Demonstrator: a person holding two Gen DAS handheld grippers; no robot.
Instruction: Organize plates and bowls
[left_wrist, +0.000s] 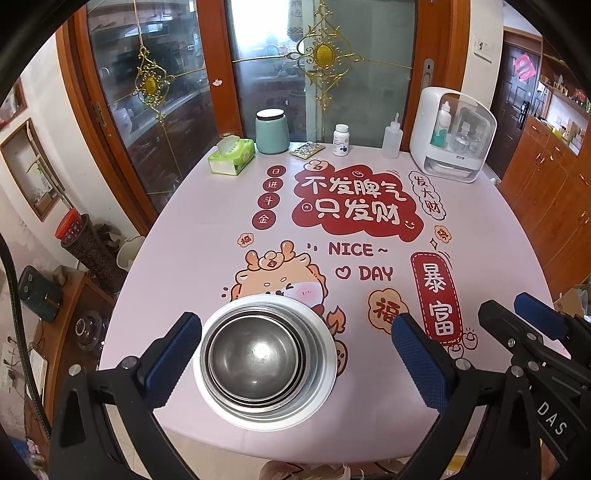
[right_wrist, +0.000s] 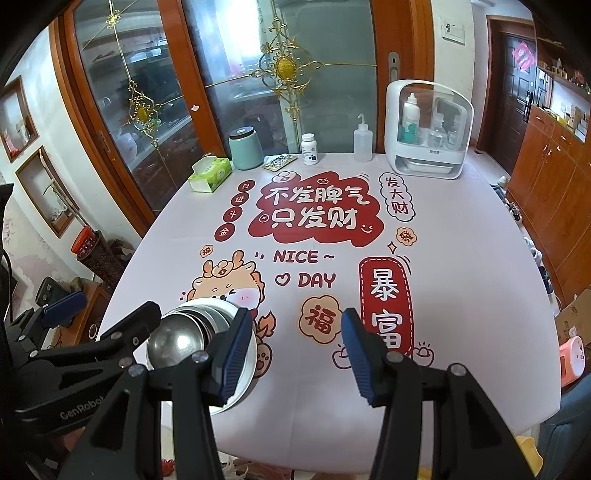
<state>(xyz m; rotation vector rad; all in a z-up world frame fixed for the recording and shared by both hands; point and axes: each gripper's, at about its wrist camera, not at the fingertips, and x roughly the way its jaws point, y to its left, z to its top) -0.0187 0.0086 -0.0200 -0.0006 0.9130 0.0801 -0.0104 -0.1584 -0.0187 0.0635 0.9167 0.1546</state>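
A stack of steel bowls (left_wrist: 255, 358) sits nested on a white plate (left_wrist: 325, 373) near the table's front edge. My left gripper (left_wrist: 291, 354) is open, its blue pads on either side of the stack and not touching it. My right gripper (right_wrist: 291, 350) is open and empty, just right of the stack (right_wrist: 181, 339) and over the printed tablecloth. The left gripper (right_wrist: 107, 317) shows at the left of the right wrist view, and the right gripper's fingers (left_wrist: 535, 321) show at the right of the left wrist view.
At the table's far edge stand a green tissue box (left_wrist: 231, 155), a teal canister (left_wrist: 272, 132), a blister pack (left_wrist: 307, 149), a pill bottle (left_wrist: 340, 140), a squeeze bottle (left_wrist: 391, 138) and a white storage case (left_wrist: 452, 134). Glass doors stand behind.
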